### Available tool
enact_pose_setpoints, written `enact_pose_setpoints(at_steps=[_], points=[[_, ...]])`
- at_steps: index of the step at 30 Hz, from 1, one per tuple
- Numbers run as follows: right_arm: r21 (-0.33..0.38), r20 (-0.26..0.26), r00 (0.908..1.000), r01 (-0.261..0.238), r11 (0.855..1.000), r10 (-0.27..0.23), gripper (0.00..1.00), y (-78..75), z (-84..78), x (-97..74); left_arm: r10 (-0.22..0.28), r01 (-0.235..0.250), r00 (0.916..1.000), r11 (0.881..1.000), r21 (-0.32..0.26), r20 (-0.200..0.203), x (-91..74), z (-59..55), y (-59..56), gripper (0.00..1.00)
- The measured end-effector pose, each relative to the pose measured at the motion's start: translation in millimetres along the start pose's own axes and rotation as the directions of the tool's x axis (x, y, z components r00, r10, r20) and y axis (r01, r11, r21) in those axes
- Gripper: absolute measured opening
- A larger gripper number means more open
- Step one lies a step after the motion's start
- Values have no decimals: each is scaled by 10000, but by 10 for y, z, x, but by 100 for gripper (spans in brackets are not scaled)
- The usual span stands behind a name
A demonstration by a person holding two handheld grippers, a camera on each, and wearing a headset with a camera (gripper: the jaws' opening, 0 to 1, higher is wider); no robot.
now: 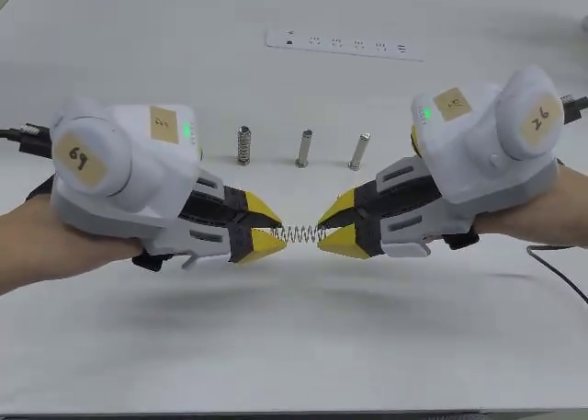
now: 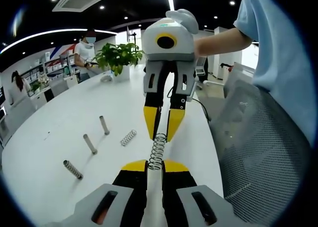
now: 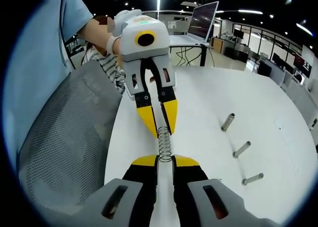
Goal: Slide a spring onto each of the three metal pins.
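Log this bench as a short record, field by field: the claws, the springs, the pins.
left claw: shut on one end of the thin coiled metal spring
right claw: shut on its other end
held spring: level, above the white table
sprung metal pin: upright, spring already on
middle metal pin: upright, bare
end metal pin: upright, bare
loose spring: lying on the table near the pins

I see a white power strip (image 1: 344, 44) lying near the far edge of my white counter (image 1: 294, 346), a leafy potted plant (image 2: 119, 55) toward one end, an open laptop (image 3: 201, 18) beyond another, and a grey mesh chair (image 2: 258, 137) just beside the counter.
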State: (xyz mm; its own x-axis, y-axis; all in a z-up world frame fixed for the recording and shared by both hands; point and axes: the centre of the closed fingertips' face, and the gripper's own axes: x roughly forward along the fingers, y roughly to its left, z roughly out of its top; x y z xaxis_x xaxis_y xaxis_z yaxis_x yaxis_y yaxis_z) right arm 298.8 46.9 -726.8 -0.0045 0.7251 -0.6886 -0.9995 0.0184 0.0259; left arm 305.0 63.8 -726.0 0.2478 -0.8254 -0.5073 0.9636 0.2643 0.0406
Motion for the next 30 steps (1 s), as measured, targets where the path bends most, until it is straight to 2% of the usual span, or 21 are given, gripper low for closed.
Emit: enact_pose_setpoints(at_steps=[17, 30], points=[[-361, -137, 9996, -233, 9991, 228, 8, 6, 215, -63, -170, 170, 9998, 9999, -4, -104, 76, -19, -9, 2], [-635, -259, 9993, -292, 9976, 276, 8, 15, 266, -54, -251, 250, 9996, 9997, -53, -103, 83, -18, -15, 2]])
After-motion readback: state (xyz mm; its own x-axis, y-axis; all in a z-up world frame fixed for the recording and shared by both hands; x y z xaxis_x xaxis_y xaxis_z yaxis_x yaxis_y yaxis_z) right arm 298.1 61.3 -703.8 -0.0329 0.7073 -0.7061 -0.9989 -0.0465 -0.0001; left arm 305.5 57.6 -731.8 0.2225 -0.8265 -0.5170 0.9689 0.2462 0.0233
